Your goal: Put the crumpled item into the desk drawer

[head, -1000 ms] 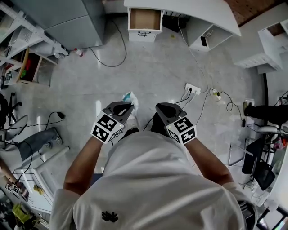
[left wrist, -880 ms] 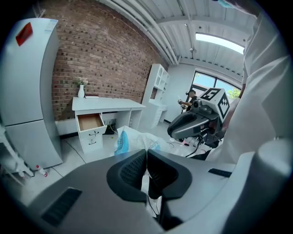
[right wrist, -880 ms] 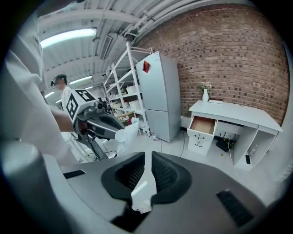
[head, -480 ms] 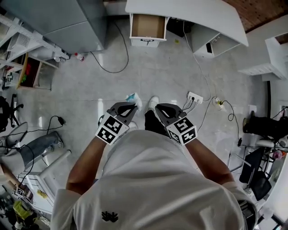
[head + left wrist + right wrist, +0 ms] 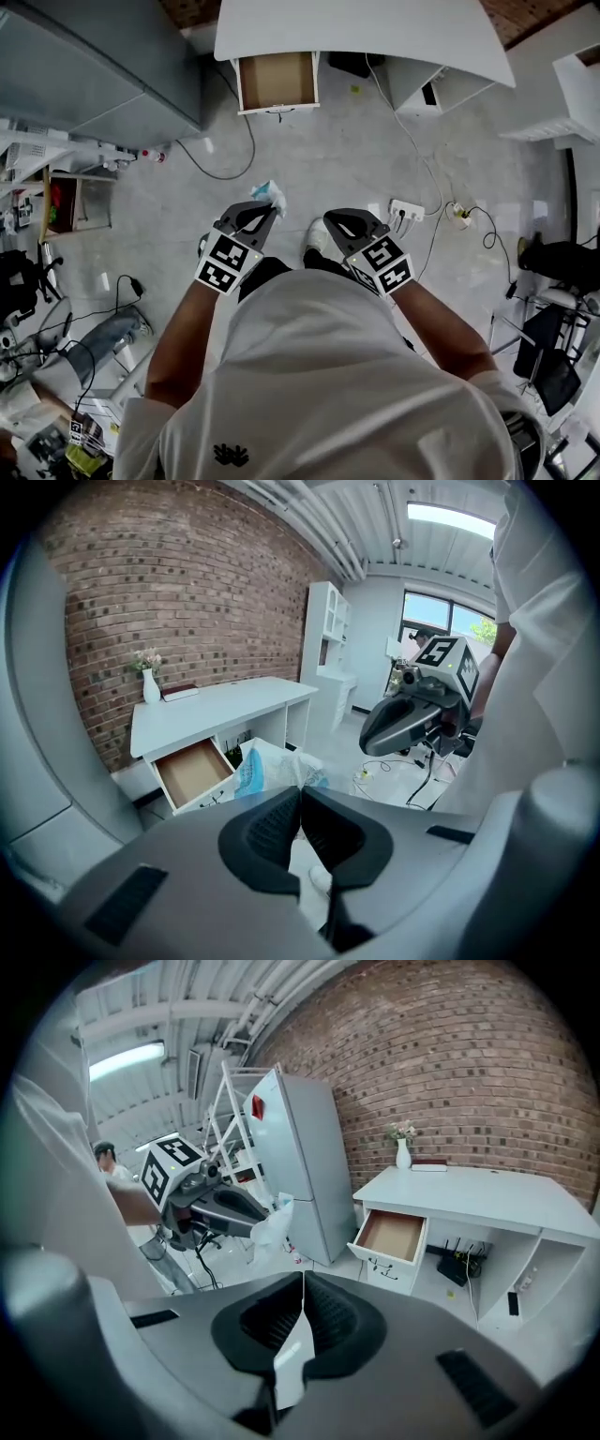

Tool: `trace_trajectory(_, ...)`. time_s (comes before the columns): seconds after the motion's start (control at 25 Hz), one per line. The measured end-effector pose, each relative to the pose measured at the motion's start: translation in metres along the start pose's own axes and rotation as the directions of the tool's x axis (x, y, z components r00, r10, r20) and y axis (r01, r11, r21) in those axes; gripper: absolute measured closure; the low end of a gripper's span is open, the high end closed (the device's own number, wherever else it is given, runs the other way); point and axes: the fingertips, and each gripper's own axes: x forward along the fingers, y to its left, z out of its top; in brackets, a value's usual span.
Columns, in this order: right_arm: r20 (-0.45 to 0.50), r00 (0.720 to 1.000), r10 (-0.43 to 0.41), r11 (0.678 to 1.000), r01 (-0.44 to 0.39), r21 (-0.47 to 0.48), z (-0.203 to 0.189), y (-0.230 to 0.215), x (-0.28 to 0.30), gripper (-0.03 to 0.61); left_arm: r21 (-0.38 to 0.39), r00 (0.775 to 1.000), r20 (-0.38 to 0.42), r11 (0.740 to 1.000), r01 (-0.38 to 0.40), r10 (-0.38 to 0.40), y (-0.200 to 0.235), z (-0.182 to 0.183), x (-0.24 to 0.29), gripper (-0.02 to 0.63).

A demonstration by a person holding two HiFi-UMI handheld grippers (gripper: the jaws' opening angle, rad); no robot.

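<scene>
The crumpled item [image 5: 269, 195], a white and light-blue wad, sticks out past the tips of my left gripper [image 5: 263, 212], which is shut on it. In the left gripper view the crumpled item [image 5: 273, 765] bulges just beyond the closed jaws of the left gripper [image 5: 300, 792]. My right gripper [image 5: 339, 223] is held beside it, shut with nothing in it; its jaws [image 5: 302, 1277] meet in the right gripper view. The open desk drawer [image 5: 277, 82], with a bare brown bottom, juts from under the white desk [image 5: 366, 28] ahead. The drawer [image 5: 392, 1235] is well beyond both grippers.
A grey fridge [image 5: 84, 75] stands left of the desk. A power strip [image 5: 405, 210] and cables lie on the floor to the right. White shelving [image 5: 572, 94] is at the far right, and cluttered shelves [image 5: 56, 197] at the left. My shoe [image 5: 317, 239] shows below the grippers.
The desk and drawer have shifted left and a little nearer in the head view as I walk. Both grippers keep their pose, the left still holding the crumpled item.
</scene>
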Motion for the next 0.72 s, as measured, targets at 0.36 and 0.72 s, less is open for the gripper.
trace_trajectory(0.36, -0.006, 0.998, -0.066, 0.994, 0.067, 0.089, 0.013, -0.09, -0.002, 0.547, 0.089, 0.997, -0.073, 0.996, -0.005, 0.012, 0.079, 0.046, 0.096, 0.588)
trace_trajectory(0.72, -0.018, 0.973, -0.231, 0.944, 0.229, 0.238, 0.082, -0.19, 0.033, 0.546, 0.152, 0.981, -0.192, 0.988, 0.026, 0.004, 0.222, 0.07, 0.201, 0.588)
